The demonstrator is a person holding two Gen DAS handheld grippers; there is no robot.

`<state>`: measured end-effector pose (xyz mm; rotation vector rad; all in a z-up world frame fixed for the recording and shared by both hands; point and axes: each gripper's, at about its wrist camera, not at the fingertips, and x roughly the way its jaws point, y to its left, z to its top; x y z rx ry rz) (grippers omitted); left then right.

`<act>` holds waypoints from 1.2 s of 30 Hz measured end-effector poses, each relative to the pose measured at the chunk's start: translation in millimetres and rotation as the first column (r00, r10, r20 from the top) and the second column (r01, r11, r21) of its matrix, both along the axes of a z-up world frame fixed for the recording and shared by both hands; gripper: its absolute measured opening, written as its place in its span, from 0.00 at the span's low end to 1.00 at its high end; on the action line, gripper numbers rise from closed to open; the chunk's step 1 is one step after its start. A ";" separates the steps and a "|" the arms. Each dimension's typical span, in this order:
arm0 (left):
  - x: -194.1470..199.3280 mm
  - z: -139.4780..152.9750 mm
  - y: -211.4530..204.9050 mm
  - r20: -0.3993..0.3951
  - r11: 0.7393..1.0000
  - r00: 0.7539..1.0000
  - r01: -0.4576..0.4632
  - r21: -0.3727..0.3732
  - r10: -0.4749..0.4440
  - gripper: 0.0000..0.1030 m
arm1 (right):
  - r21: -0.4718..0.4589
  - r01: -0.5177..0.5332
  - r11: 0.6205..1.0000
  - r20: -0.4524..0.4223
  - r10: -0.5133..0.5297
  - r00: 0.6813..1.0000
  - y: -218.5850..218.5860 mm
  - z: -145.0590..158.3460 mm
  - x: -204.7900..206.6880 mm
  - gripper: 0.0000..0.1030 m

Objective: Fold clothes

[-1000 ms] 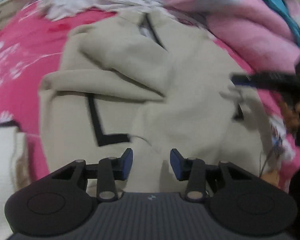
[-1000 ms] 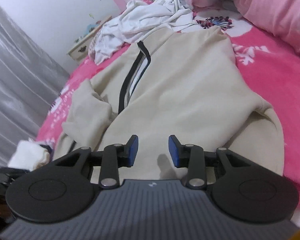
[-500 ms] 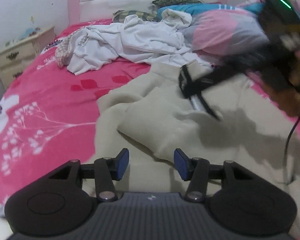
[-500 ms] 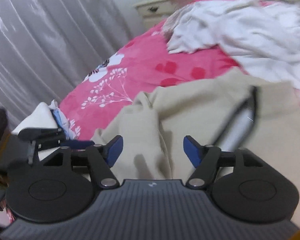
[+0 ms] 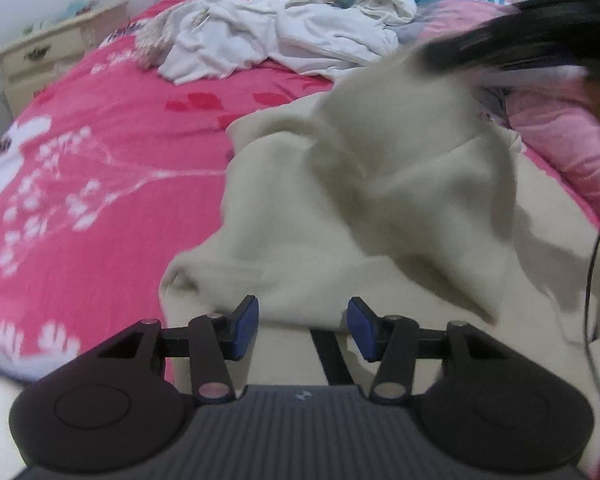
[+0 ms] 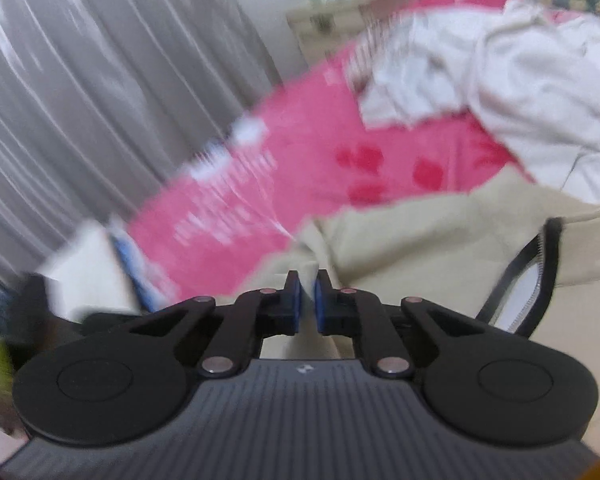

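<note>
step: my right gripper [image 6: 305, 294] clenched on beige hoodie [image 6: 440, 240] sleeve, folding it in
left gripper [image 5: 302, 322]: released, hovering
next: drag toward 3 o'clock

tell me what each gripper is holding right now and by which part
The right gripper is shut on a fold at the beige jacket's edge, beside its sleeve. The left gripper is open over the jacket, holding nothing.

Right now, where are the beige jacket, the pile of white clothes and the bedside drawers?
beige jacket [image 5: 380, 208]: left wrist view, on its bunched, raised fabric.
white clothes [image 5: 300, 40]: left wrist view, middle of the crumpled heap.
bedside drawers [image 5: 48, 54]: left wrist view, on the drawer front.
</note>
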<state>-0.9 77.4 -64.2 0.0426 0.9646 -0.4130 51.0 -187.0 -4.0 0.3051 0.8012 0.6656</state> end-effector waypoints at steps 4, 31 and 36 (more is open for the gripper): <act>-20.0 17.6 24.2 -0.023 0.995 0.999 -0.029 -0.100 0.026 0.49 | 0.197 -0.019 0.980 0.139 -0.009 0.990 -51.1 46.6 -78.0 0.05; -9.2 5.8 48.4 -0.262 0.900 0.942 -0.289 -0.326 0.208 0.56 | -0.202 -0.040 0.979 0.017 0.045 0.999 -34.7 17.8 -130.9 0.99; 8.9 17.4 54.0 -0.118 0.927 0.963 -0.266 -0.264 0.242 0.56 | -0.245 -0.064 0.967 0.062 0.082 0.995 9.1 17.7 -45.3 0.99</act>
